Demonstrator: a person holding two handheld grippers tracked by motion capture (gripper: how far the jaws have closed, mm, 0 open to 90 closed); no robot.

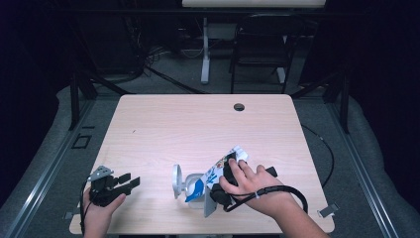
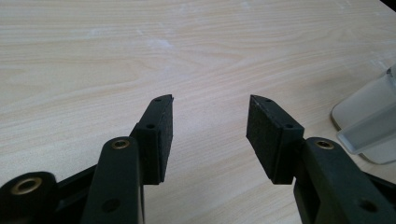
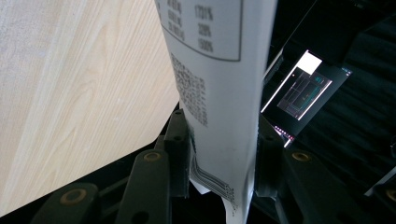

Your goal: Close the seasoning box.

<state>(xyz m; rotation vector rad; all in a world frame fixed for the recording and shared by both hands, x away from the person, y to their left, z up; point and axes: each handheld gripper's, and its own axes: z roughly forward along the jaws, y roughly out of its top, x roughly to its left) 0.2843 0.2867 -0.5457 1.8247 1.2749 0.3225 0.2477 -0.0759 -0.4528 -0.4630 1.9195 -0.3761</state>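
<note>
The right gripper (image 1: 229,184) pinches a carton (image 1: 220,173) near the table's (image 1: 198,129) near edge, right of centre. In the right gripper view its two jaws press on either side of the carton (image 3: 219,84), whose white panel with printed text rises between them. From above, the carton is tipped to the left, its blue-and-white body slanting down toward a white cup (image 1: 190,184) that sits just left of it; the carton's low end reaches the cup's rim. Whether anything is coming out I cannot tell. A round lid (image 1: 176,181) stands on edge at the cup's left side.

The left gripper (image 1: 121,184) sits at the near left of the table, well apart from the cup, with its jaws spread and nothing between them. In the left gripper view the pads (image 2: 161,135) hang over bare wood, and the cup (image 2: 369,126) shows at the right edge.
</note>
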